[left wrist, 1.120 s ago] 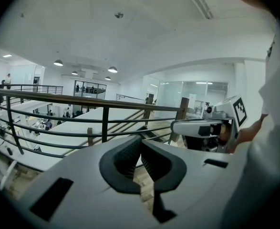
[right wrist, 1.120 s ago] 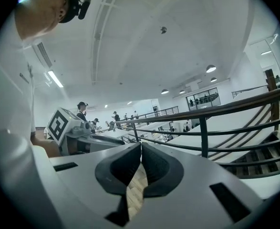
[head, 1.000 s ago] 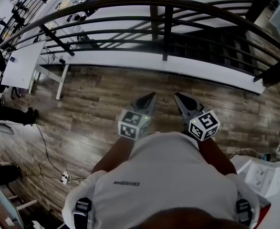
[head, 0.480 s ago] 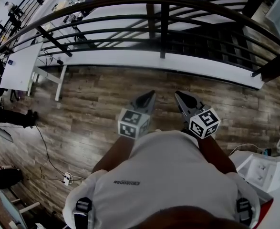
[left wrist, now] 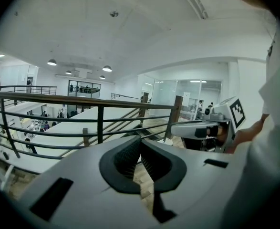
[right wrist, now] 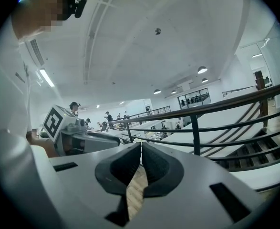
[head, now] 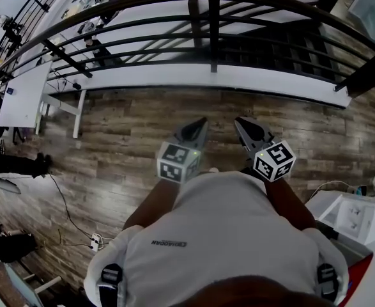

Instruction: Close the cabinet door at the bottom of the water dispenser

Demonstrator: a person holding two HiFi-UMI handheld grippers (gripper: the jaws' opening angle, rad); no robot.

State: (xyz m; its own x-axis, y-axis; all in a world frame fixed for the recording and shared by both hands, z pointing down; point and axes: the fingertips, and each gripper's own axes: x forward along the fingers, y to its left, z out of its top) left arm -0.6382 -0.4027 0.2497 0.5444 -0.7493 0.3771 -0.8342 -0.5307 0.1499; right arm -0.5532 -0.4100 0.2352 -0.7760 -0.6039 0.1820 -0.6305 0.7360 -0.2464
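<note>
No water dispenser or cabinet door shows in any view. I hold both grippers side by side close in front of my white shirt, pointing out over the wooden floor (head: 123,133) towards a black railing (head: 213,18). My left gripper (head: 203,121) has its jaws closed tip to tip with nothing between them, as the left gripper view (left wrist: 140,142) confirms. My right gripper (head: 238,121) is likewise shut and empty, its pads meeting in the right gripper view (right wrist: 140,146). Each gripper view also catches the other gripper off to its side, pointing the same way.
The railing runs across ahead, with a stairwell and a lower floor beyond it. A white table (head: 24,94) stands at the left, a power strip with cable (head: 96,240) lies on the floor at lower left, and an open white box (head: 356,219) sits at lower right.
Both grippers keep their places in front of my body. Only the head view has drifted a little, with the railing sliding slightly upward.
</note>
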